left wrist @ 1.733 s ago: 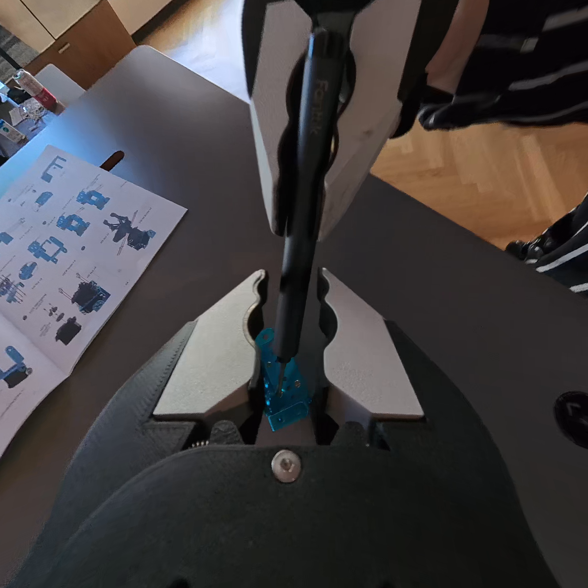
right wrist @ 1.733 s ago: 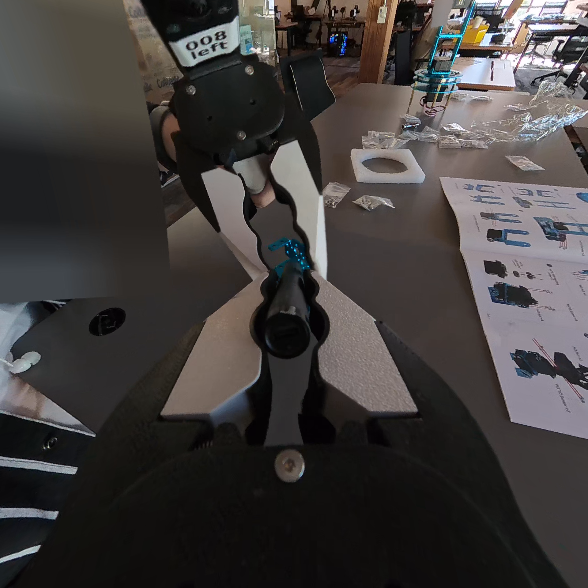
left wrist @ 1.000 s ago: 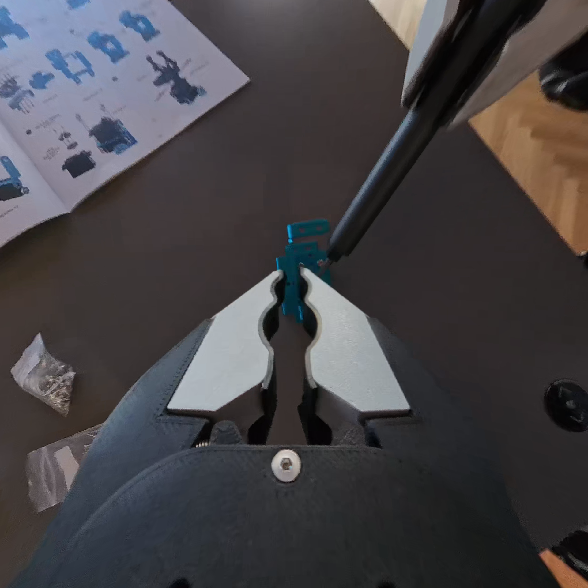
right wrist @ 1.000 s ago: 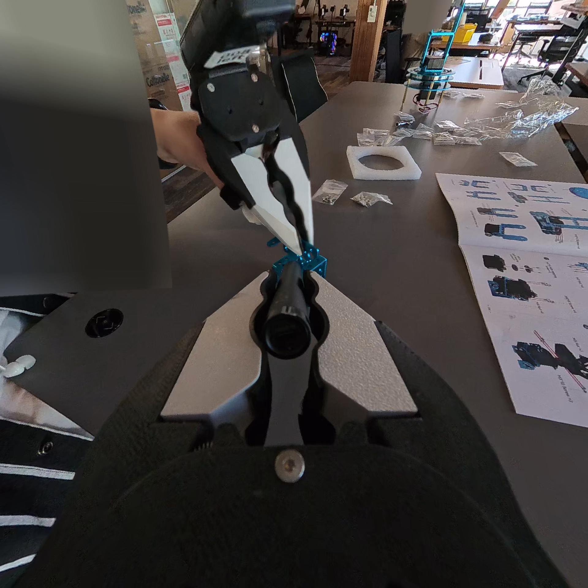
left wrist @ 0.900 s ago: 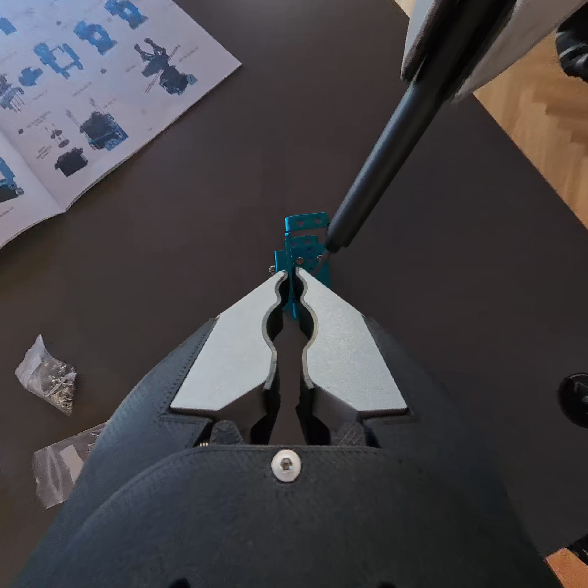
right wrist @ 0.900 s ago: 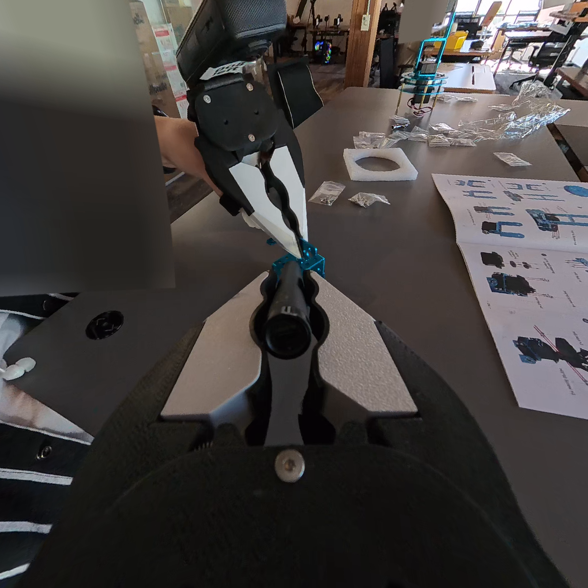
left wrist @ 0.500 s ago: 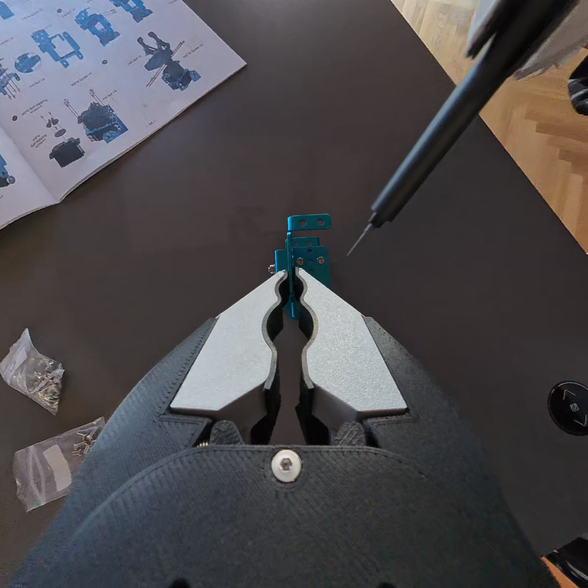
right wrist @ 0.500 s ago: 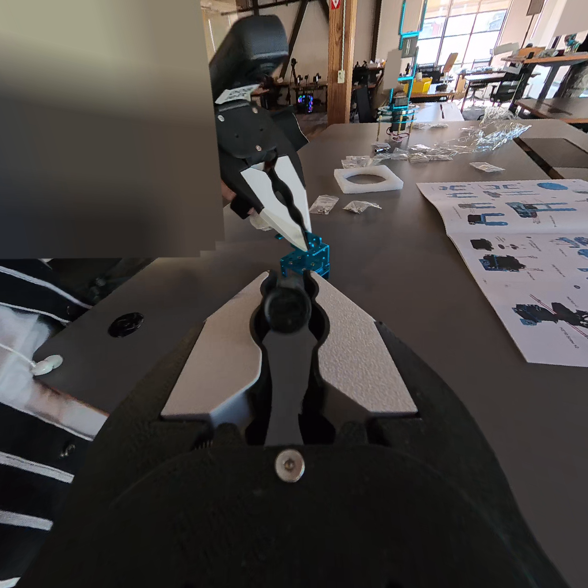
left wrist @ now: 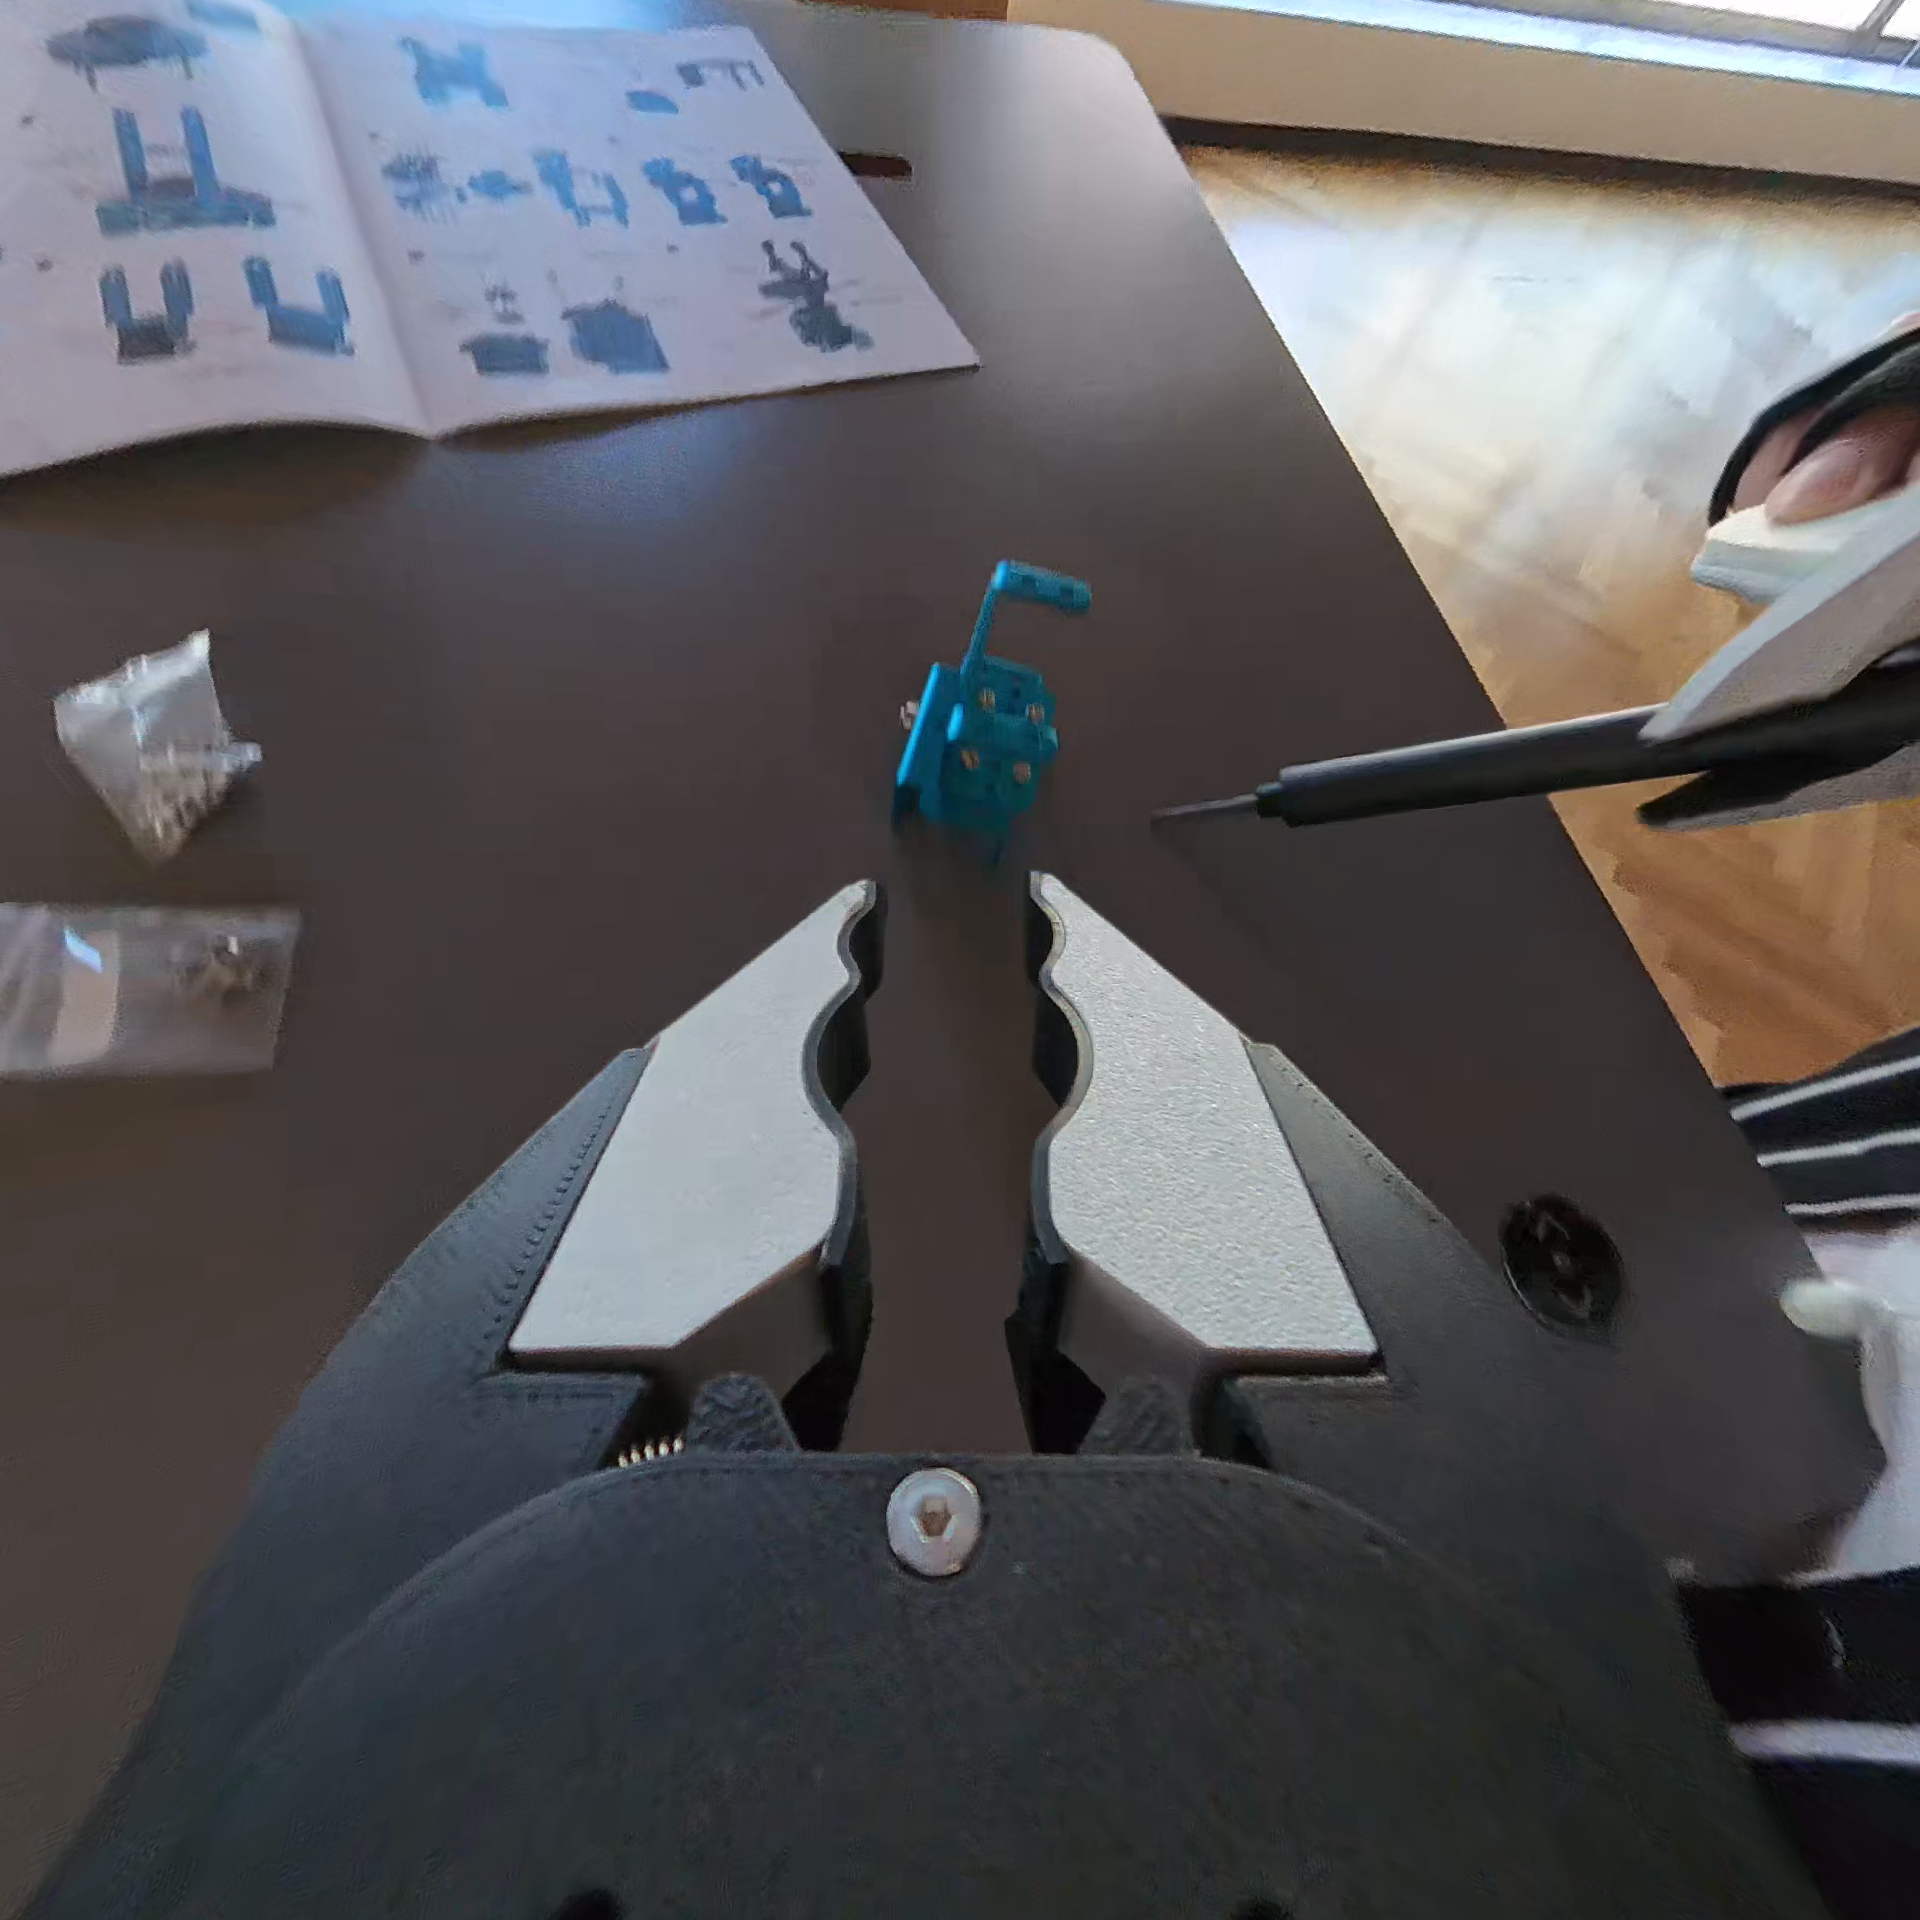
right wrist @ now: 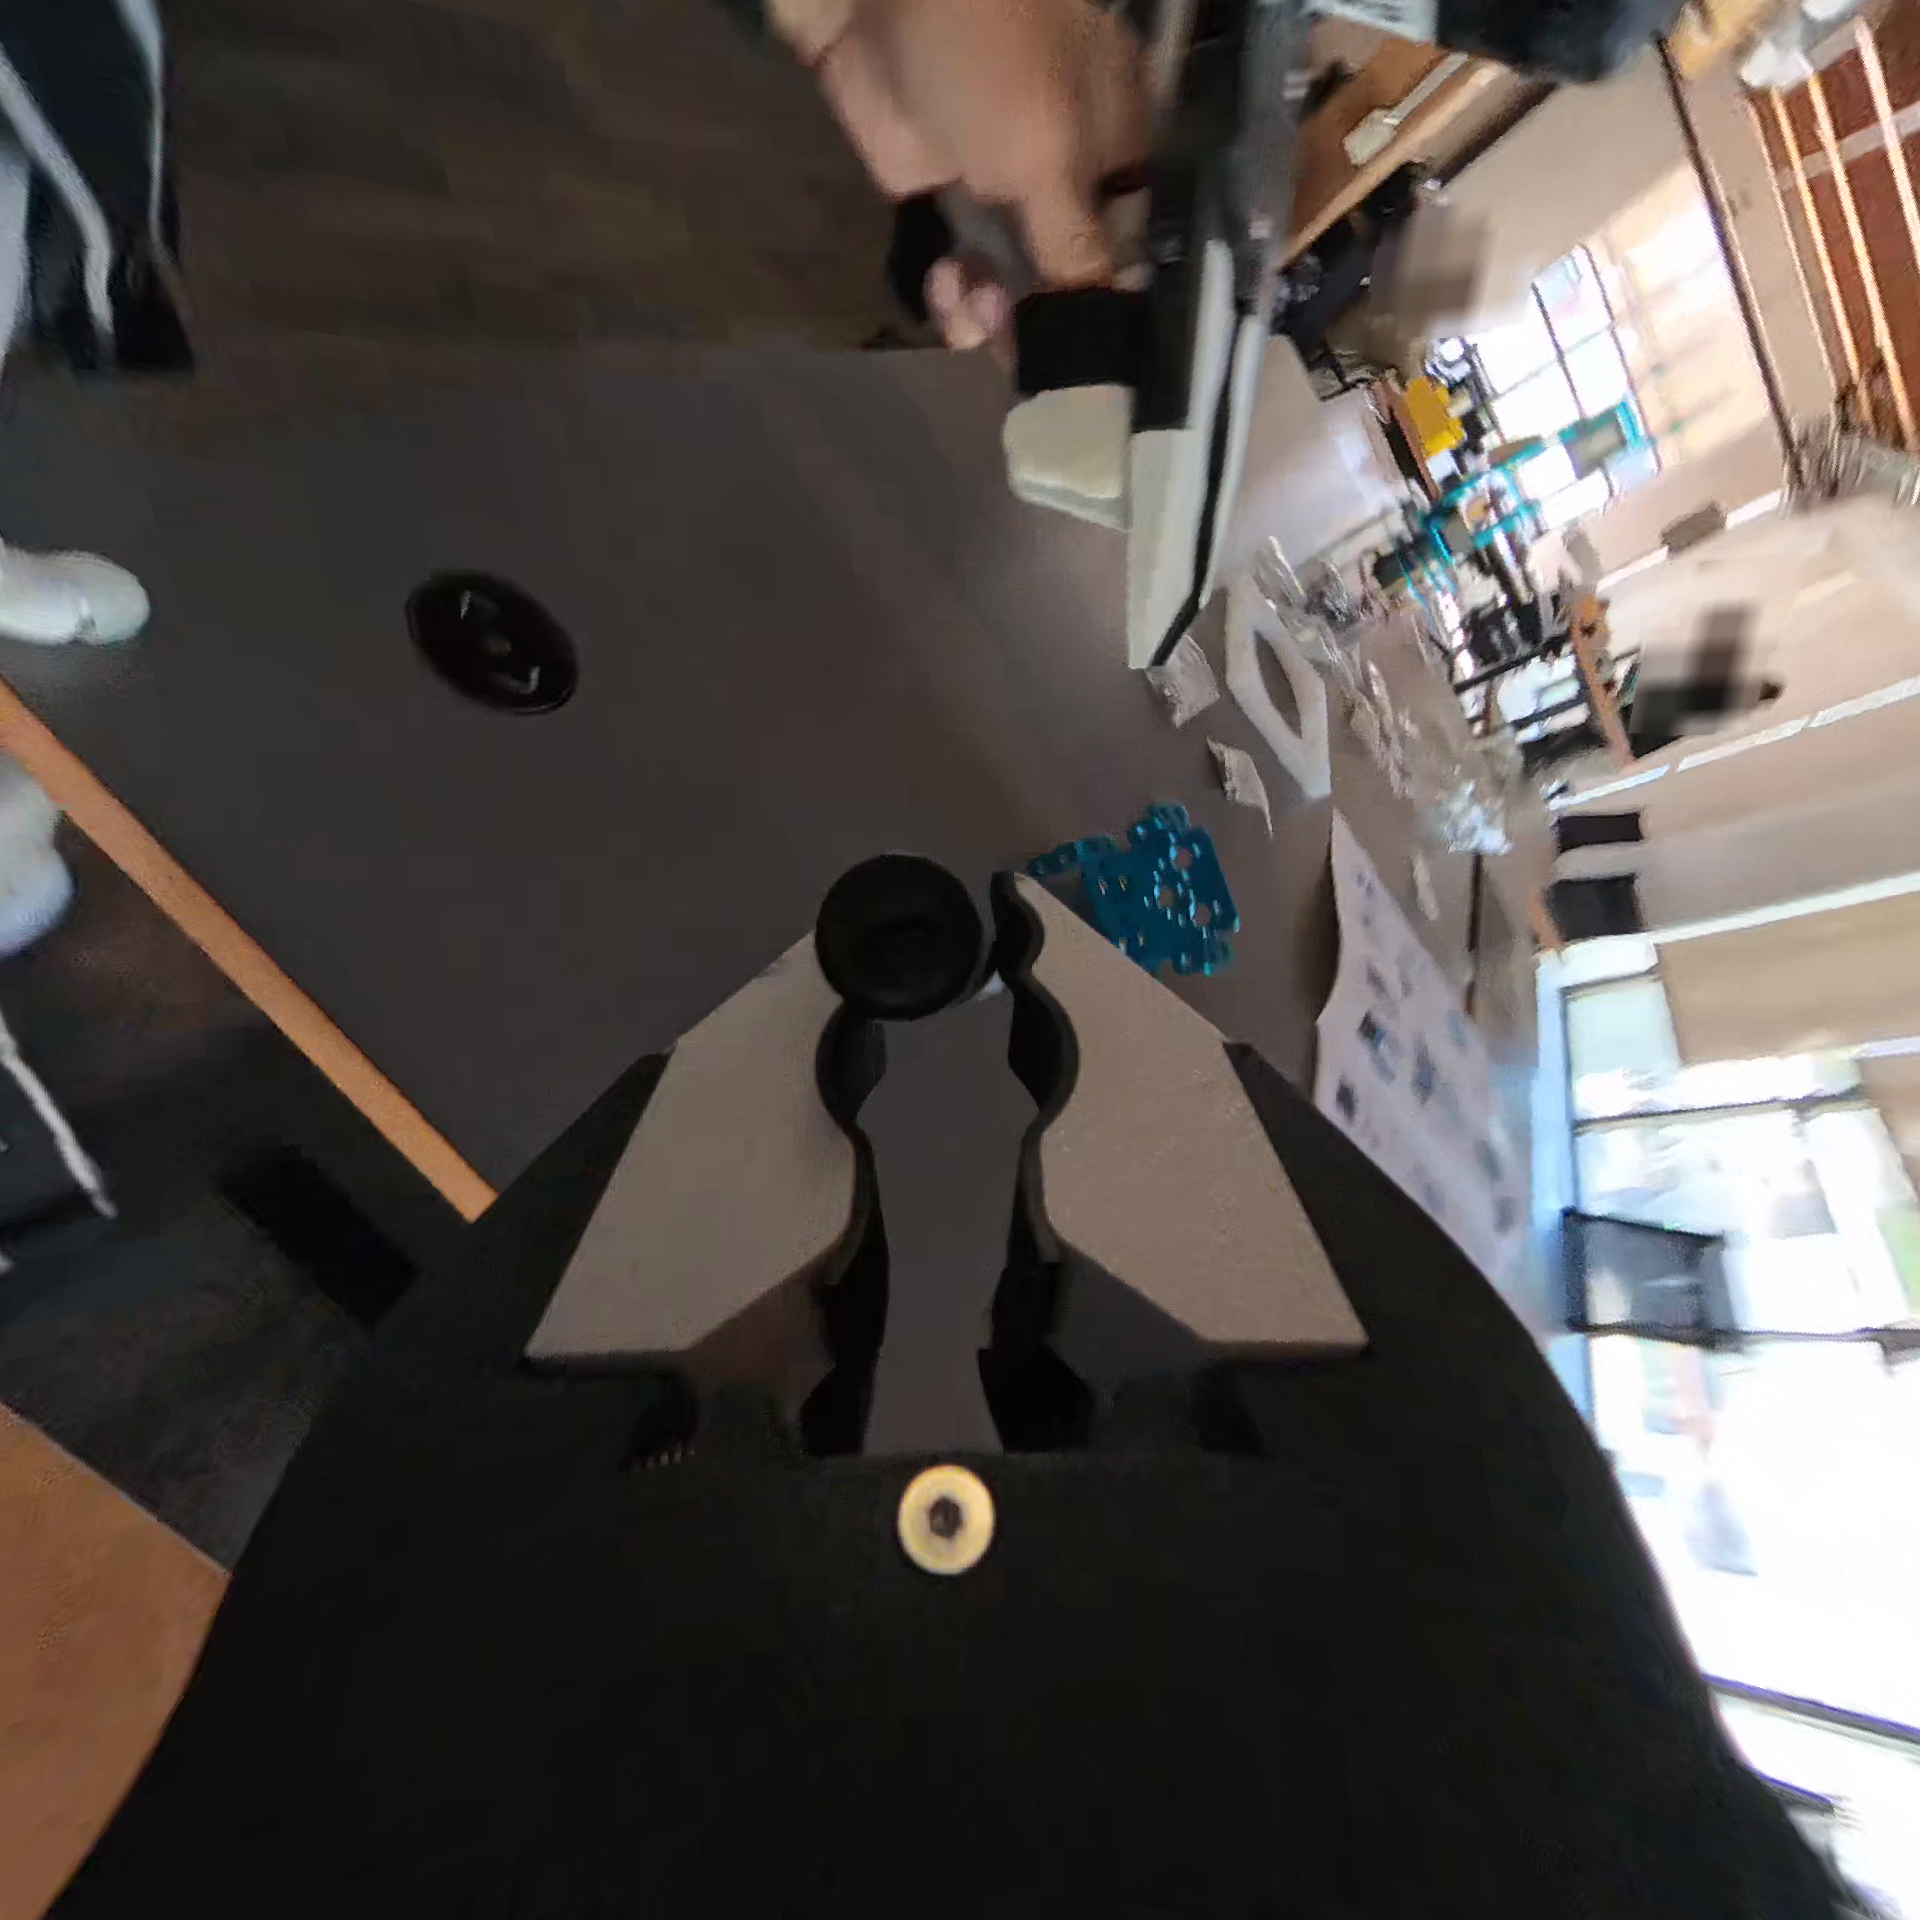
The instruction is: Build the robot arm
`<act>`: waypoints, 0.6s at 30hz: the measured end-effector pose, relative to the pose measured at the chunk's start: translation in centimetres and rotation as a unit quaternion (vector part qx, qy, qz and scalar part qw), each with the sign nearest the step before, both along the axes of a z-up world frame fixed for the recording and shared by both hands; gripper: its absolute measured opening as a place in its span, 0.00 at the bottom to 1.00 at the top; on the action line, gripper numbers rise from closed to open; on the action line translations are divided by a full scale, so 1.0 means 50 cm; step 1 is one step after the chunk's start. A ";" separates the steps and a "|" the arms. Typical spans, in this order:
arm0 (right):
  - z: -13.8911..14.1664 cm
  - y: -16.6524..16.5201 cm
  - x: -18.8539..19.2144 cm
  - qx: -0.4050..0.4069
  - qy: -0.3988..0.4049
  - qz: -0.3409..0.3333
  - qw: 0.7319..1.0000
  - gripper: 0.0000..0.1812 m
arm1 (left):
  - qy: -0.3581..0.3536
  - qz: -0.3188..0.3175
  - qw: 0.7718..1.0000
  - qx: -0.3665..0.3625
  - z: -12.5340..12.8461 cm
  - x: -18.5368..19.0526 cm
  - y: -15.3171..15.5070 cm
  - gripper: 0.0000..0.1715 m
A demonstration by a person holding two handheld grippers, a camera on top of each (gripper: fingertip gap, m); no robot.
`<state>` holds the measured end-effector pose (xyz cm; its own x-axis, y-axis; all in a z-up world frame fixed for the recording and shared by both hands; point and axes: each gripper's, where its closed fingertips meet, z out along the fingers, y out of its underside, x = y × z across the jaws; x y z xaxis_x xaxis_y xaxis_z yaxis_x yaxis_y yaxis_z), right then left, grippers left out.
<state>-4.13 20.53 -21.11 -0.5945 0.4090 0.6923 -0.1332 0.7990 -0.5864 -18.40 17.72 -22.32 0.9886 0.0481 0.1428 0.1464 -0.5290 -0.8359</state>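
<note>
Left claw (left wrist: 954, 914) hanging open, empty, just behind blue bracket assembly (left wrist: 977, 727) standing on tabletop (left wrist: 623, 623), straight ahead. Right claw (right wrist: 914, 914) gripping black screwdriver (left wrist: 1507, 769), tip pointing at bracket from right, apart.

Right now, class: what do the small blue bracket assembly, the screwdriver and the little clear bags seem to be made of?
Blue bracket assembly: probably anodised metal, judging by its thin perforated plates, even blue sheen and pale screw heads.
Screwdriver: matte black handle, plastic or coated metal, unclear which; thin dark tip, likely steel.
Clear bags: thin crinkled transparent plastic film holding small shiny, likely metal, hardware.
</note>
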 end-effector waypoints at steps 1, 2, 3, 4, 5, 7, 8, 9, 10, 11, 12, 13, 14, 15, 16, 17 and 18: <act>-0.010 -0.022 -0.006 0.043 0.009 0.013 0.999 0.10 | -0.005 0.004 1.000 -0.005 -0.006 0.003 -0.020 0.15; -0.018 -0.044 -0.014 0.075 0.014 0.027 0.997 0.10 | -0.007 0.010 1.000 -0.008 -0.010 0.004 -0.040 0.15; -0.024 -0.069 -0.022 0.095 0.017 0.046 0.994 0.10 | -0.009 0.013 1.000 -0.009 -0.013 0.006 -0.058 0.15; -0.028 -0.097 -0.029 0.106 0.021 0.067 0.992 0.10 | -0.014 0.015 1.000 -0.008 -0.015 0.010 -0.075 0.15; -0.031 -0.124 -0.037 0.117 0.031 0.091 0.988 0.10 | -0.018 0.016 1.000 -0.007 -0.016 0.013 -0.091 0.15; -0.040 -0.172 -0.056 0.160 0.061 0.135 0.976 0.10 | -0.019 0.016 1.000 -0.003 -0.019 0.017 -0.122 0.15; -0.049 -0.194 -0.065 0.187 0.072 0.158 0.967 0.09 | -0.019 0.017 1.000 -0.001 -0.022 0.017 -0.138 0.15; -0.062 -0.214 -0.073 0.211 0.080 0.182 0.957 0.09 | -0.022 0.017 1.000 0.002 -0.023 0.017 -0.156 0.15; -0.077 -0.228 -0.084 0.238 0.090 0.204 0.945 0.09 | -0.027 0.017 0.999 0.007 -0.024 0.017 -0.174 0.15; -0.096 -0.235 -0.094 0.272 0.094 0.223 0.931 0.10 | -0.032 0.018 0.999 0.013 -0.023 0.016 -0.194 0.15; -0.112 -0.240 -0.105 0.308 0.098 0.239 0.916 0.10 | -0.038 0.016 0.999 0.020 -0.022 0.017 -0.216 0.15; -0.124 -0.244 -0.114 0.339 0.104 0.253 0.900 0.10 | -0.043 0.014 0.999 0.026 -0.021 0.017 -0.240 0.15; -0.133 -0.248 -0.122 0.362 0.103 0.267 0.887 0.10 | -0.046 0.010 0.998 0.030 -0.021 0.018 -0.266 0.15; -0.139 -0.252 -0.131 0.374 0.092 0.271 0.882 0.10 | -0.047 0.007 0.998 0.033 -0.022 0.017 -0.294 0.14; -0.139 -0.255 -0.143 0.378 0.081 0.266 0.883 0.10 | -0.047 0.005 0.998 0.033 -0.025 0.014 -0.325 0.14; -0.140 -0.257 -0.154 0.383 0.070 0.262 0.883 0.10 | -0.049 0.005 0.998 0.033 -0.029 0.010 -0.357 0.14; -0.140 -0.257 -0.166 0.392 0.068 0.261 0.880 0.10 | -0.054 0.005 0.998 0.035 -0.032 0.007 -0.390 0.14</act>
